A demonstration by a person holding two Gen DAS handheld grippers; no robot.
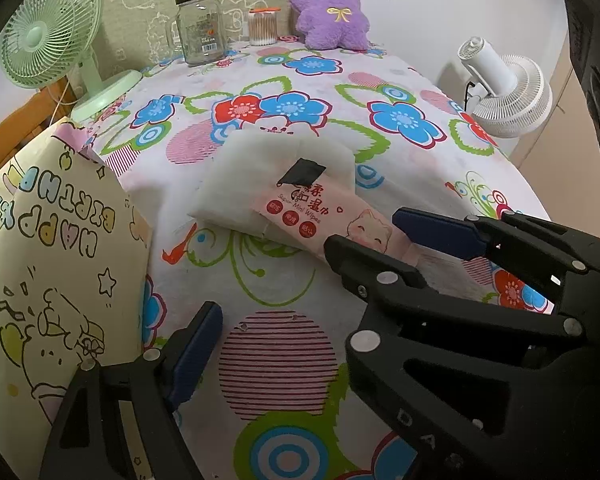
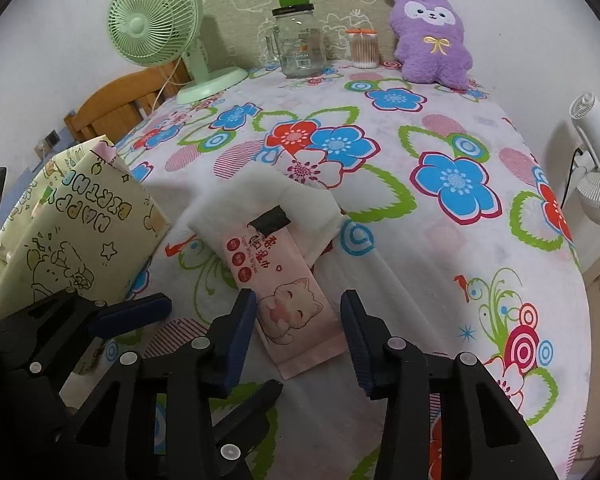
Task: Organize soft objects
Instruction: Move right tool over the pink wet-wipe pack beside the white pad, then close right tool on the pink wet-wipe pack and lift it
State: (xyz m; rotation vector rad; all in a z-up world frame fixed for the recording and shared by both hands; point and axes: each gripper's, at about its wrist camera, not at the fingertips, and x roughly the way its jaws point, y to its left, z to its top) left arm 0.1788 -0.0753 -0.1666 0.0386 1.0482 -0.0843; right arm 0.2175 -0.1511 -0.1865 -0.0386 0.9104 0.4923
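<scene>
A pink wipes pack (image 1: pixel 300 216) (image 2: pixel 276 264) with a cartoon cat lies on the flowered cloth. Its far end rests on a white soft pack (image 1: pixel 260 168) (image 2: pixel 252 200) marked with black tape. My right gripper (image 2: pixel 298 324) (image 1: pixel 364 230) straddles the pack's near end, and its blue pads touch both long edges. My left gripper (image 1: pixel 284 332) hangs open over the cloth just left of it, holding nothing. One of its fingers (image 2: pixel 136 312) shows in the right wrist view. A purple plush (image 1: pixel 328 12) (image 2: pixel 432 36) sits at the far edge.
A "Happy Birthday" gift bag (image 1: pixel 60 260) (image 2: pixel 80 232) stands at the left. At the back are a green fan (image 1: pixel 48 36) (image 2: pixel 156 20), a glass jar (image 1: pixel 200 28) (image 2: pixel 300 48) and a cotton-swab tub (image 1: pixel 263 26) (image 2: pixel 364 50). A white fan (image 1: pixel 508 92) (image 2: pixel 596 176) stands off the table's right edge.
</scene>
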